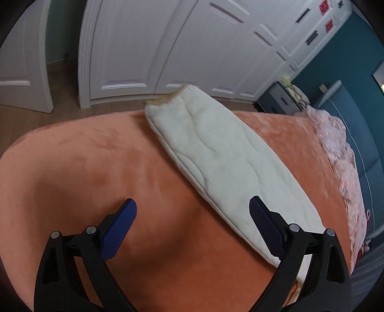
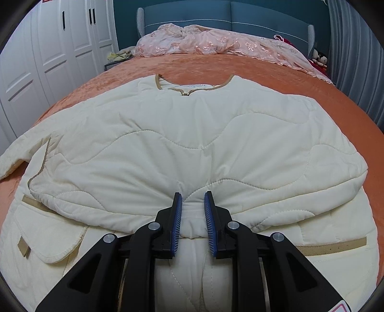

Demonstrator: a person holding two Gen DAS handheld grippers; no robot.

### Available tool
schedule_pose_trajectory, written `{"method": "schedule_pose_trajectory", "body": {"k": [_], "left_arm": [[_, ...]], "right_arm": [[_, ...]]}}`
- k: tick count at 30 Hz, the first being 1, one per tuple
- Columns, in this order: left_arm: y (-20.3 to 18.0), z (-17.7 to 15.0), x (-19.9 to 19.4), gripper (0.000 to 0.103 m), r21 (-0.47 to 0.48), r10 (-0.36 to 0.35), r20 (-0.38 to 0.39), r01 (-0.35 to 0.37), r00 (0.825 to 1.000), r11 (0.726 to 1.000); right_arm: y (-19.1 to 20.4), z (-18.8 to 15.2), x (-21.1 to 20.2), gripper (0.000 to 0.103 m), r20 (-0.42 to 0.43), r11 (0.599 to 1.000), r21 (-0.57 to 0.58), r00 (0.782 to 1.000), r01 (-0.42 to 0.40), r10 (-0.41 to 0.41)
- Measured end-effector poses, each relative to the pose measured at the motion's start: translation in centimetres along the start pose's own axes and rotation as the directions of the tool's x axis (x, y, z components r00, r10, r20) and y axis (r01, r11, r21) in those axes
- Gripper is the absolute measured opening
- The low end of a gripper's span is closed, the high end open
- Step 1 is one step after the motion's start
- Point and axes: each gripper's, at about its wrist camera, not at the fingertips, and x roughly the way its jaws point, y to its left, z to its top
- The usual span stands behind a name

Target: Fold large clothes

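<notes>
We had right hand-held gripper (image 2: pixel 193 204) nearly shut, blue pads pinching bunched fold of cream quilted jacket (image 2: pixel 192 134) at lower front edge, w/ fabric squeezed up btwn fingers. Jacket lay spread flat on orange bed cover (image 2: pixel 348 105), collar (image 2: pixel 192 88) toward headboard (image 2: pixel 228 16), tan trim on pockets. Left hand-held gripper (image 1: pixel 193 211) hung wide open, holding nothing, above cover, beside jacket sleeve (image 1: pixel 216 153) stretched toward bed edge. Pink lace bedding (image 2: pixel 216 45) heaped near headboard; white wardrobe (image 1: pixel 182 48) beyond.
</notes>
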Motion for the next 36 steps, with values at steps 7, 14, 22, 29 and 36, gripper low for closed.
{"method": "schedule_pose_trajectory", "body": {"k": [7,14,22,29,36], "left_arm": [[-0.8,2.8,3.3,0.031,0.016,-0.018,-0.021,0.018,1.0,1.0],[-13.5,1.5,-3.9,0.005,0.317,-0.184,0.063,0.156,0.981,0.936],[-31.9,-15.9,-15.8,0.008,0.609,-0.503,-0.178,0.496,0.846,0.619],[-33.2,-28.2,-14.5,0.08,0.579,-0.475,-0.375,0.601,0.796,0.551],[-26.8,-25.4,-7.2,0.084,0.291,-0.38,-0.423,0.521,0.822,0.802]], "right_arm": [[0.1,-0.2,-0.1,0.019,0.002,1.0,-0.008,1.0,0.011,-0.011],[0.0,-0.2,-0.2,0.019,0.005,1.0,0.003,1.0,-0.003,0.003],[-1.5,0.1,-2.3,0.038,0.035,0.995,0.087,0.998,-0.052,0.049],[-7.2,-0.6,-7.4,0.063,0.1,0.965,0.231,0.989,-0.125,0.104],[-11.4,3.7,-5.5,0.069,0.081,0.948,0.295,0.992,-0.116,0.096]]}}
